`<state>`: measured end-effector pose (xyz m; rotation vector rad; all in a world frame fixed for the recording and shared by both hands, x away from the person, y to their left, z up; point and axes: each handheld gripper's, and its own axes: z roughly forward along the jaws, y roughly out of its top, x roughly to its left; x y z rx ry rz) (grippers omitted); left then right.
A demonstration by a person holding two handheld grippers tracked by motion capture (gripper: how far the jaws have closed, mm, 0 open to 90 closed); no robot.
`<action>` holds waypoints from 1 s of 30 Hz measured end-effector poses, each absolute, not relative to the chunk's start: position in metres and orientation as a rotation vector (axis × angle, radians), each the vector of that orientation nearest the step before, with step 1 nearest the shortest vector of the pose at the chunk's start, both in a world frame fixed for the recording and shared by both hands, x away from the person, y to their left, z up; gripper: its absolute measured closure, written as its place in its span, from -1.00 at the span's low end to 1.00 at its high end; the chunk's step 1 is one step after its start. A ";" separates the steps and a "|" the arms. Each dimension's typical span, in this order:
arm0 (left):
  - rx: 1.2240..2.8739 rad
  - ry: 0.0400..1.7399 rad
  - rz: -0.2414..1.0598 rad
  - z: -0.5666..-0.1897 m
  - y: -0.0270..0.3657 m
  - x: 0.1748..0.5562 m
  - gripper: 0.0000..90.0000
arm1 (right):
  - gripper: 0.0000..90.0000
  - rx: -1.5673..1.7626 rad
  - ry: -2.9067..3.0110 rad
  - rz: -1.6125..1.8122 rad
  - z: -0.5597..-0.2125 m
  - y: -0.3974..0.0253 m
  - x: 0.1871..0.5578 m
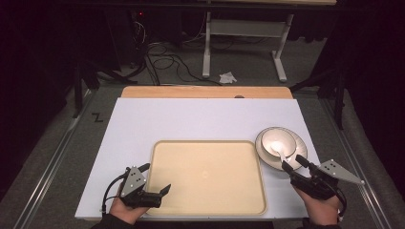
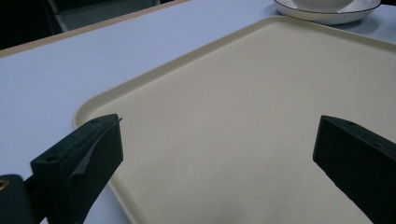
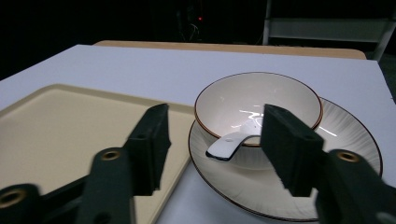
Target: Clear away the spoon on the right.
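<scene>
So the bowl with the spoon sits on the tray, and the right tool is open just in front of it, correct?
Not quite. The bowl with the spoon sits on a plate beside the tray, as the high view shows. The right tool is open before it.

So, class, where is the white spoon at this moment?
In the high view the spoon lies in the bowl on the plate, right of the tray; its handle points over the rim toward the right tool.
</scene>
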<state>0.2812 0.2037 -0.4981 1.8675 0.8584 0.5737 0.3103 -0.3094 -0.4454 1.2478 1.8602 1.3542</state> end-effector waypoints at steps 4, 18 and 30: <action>1.870 0.858 0.572 -0.498 0.204 0.281 -0.95 | -0.62 1.287 1.867 1.375 -0.447 -0.308 0.313; 1.879 0.856 0.572 -0.499 0.202 0.281 -0.95 | -0.48 1.451 1.838 1.368 -0.465 -0.304 0.328; 1.894 0.844 0.568 -0.499 0.201 0.282 -0.94 | 0.10 1.579 1.779 1.428 -0.473 -0.309 0.333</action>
